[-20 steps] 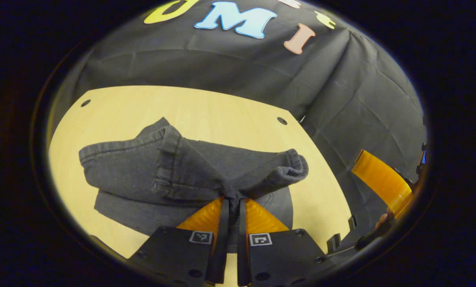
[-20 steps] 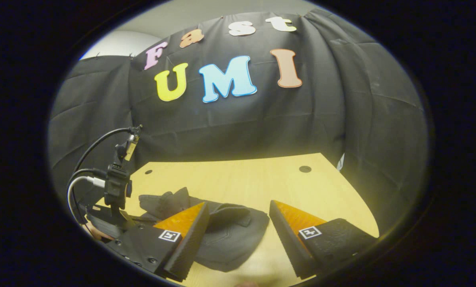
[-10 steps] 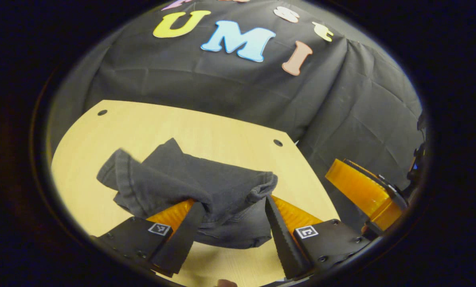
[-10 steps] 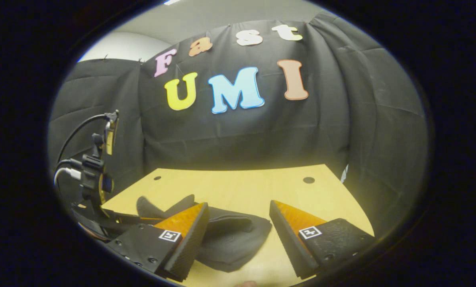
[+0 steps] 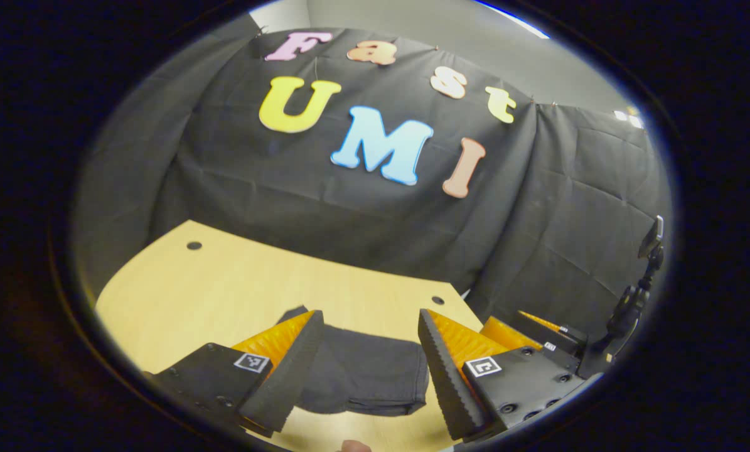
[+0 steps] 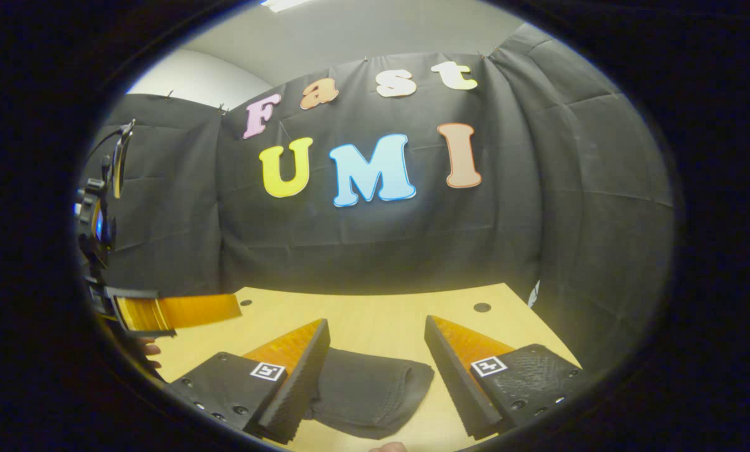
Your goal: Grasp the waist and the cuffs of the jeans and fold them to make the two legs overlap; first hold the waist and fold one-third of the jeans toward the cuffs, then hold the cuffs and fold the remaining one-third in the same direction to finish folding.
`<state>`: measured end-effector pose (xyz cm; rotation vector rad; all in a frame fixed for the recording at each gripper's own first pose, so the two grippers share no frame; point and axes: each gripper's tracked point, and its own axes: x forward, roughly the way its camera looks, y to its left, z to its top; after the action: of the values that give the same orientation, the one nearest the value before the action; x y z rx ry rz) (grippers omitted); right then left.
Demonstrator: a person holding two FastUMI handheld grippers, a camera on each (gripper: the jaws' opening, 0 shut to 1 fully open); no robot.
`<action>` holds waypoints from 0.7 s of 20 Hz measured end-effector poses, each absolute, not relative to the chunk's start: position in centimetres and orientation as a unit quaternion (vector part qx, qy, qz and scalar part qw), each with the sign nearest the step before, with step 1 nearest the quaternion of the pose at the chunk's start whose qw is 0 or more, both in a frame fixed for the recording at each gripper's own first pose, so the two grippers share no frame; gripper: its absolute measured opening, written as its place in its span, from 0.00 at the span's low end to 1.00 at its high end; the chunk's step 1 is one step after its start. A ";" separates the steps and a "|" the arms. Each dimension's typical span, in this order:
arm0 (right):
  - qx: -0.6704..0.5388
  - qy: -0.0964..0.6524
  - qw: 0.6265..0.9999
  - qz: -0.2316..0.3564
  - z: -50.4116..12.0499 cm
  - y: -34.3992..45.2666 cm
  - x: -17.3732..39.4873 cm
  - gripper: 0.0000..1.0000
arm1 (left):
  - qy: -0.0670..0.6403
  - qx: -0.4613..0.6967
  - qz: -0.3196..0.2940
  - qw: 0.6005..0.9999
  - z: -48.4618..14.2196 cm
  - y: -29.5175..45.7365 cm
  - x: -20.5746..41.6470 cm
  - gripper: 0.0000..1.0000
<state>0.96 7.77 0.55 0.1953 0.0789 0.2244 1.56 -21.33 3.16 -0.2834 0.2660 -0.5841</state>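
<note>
Jeans (image 5: 362, 370) lie as a compact folded bundle on table (image 5: 224, 282), both grippers (image 5: 368, 364) (image 6: 375, 370) spread wide & empty, so folding prob. done.

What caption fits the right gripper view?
Open tongs hover over folded jeans on the wooden table.

left gripper (image 5: 369, 358) jaws apart above folded jeans (image 5: 362, 376) on table (image 5: 224, 282).

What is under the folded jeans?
The jeans lie folded on the wooden table, which shows all around them. Whatever lies between their layers is covered, so I cannot tell.
</note>
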 end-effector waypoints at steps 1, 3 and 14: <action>0.100 0.037 0.988 0.110 0.8 7.9 0.7 0.91 | 0.099 -0.136 -0.278 0.946 4.5 -20.5 2.2 0.97; 0.095 0.031 0.990 0.101 1.1 7.9 0.4 0.91 | 0.070 -0.130 -0.261 0.954 5.5 -19.4 2.4 0.96; 0.071 0.001 0.995 0.068 2.3 6.3 -0.5 0.91 | 0.046 -0.104 -0.222 0.968 4.6 -17.4 2.3 0.96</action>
<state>-0.48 6.32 2.32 0.1422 0.0011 0.1368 2.26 -17.39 4.56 -0.2099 0.0933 -0.4479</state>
